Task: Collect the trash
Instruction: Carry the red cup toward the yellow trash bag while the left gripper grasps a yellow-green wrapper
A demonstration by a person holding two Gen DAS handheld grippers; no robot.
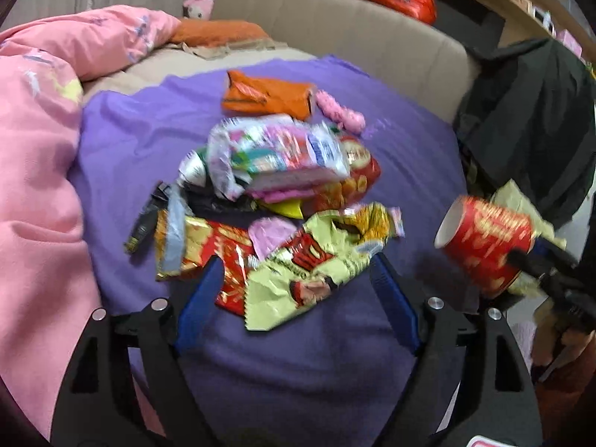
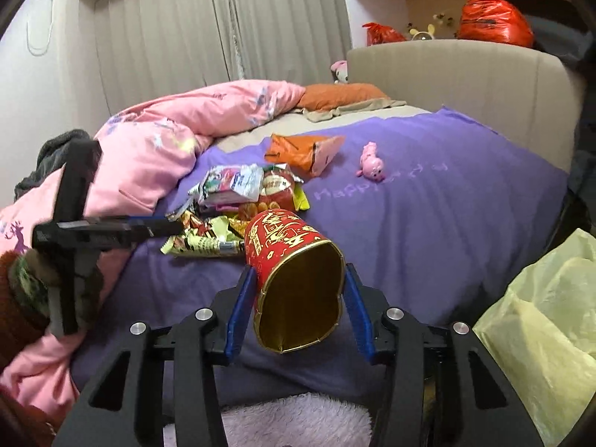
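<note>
Here the right tool (image 2: 300, 298) pinches a red paper cup (image 2: 294, 275) by its squashed rim above the bed (image 2: 447, 223); light, crushable. The left tool (image 1: 294, 272) gapes wide over slippery crinkled wrappers (image 1: 283, 193).

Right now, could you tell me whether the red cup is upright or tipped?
Tipped: the red cup lies sideways between the right tool's fingers, bottom facing the camera.

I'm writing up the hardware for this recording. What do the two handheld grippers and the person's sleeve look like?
Both the left gripper and right gripper have black, cut-out frames with silver round bolts and blue finger pads. The sleeve is dark reddish-brown knit.
</note>
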